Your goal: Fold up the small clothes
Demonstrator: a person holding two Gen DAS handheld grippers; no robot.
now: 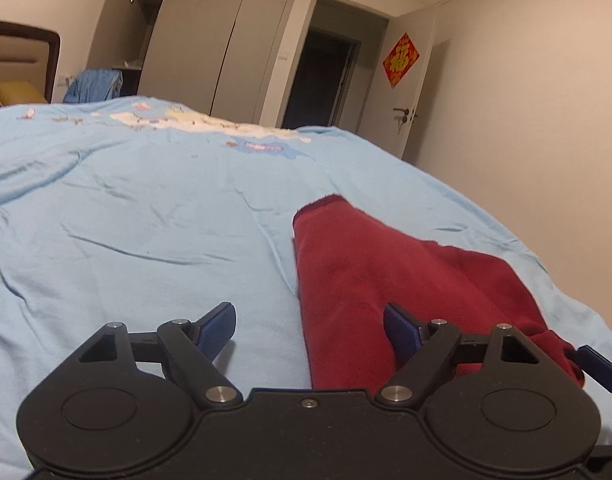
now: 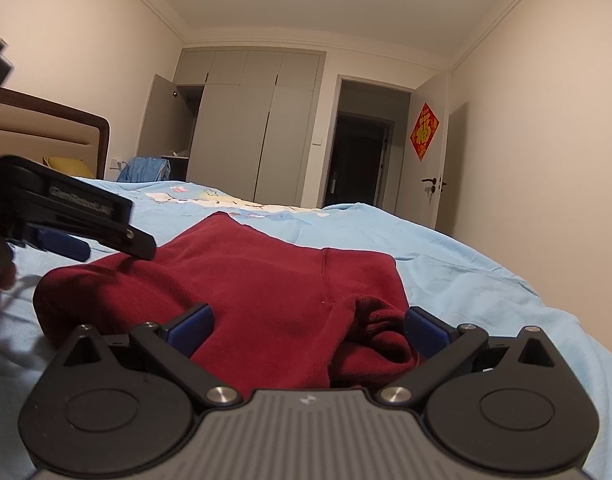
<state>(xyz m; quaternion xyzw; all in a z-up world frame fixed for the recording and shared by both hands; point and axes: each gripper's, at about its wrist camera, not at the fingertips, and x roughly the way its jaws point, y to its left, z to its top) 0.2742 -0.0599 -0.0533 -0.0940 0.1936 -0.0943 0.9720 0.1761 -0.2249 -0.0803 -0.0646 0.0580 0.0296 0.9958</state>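
Garment (image 2: 266,280) of dark red knit lies on the light blue bedsheet (image 1: 126,220) near the bed's right edge, rumpled rather than flat. One long part stretches away from you and ends in a ribbed hem; a bunched, ribbed end sits crumpled at the near right. Your left gripper (image 1: 310,330) is spread wide, one blue pad over bare sheet, the other over the red cloth, grasping nothing. Your right gripper (image 2: 308,330) is likewise released, its blue pads straddling the crumpled near end without pinching it.
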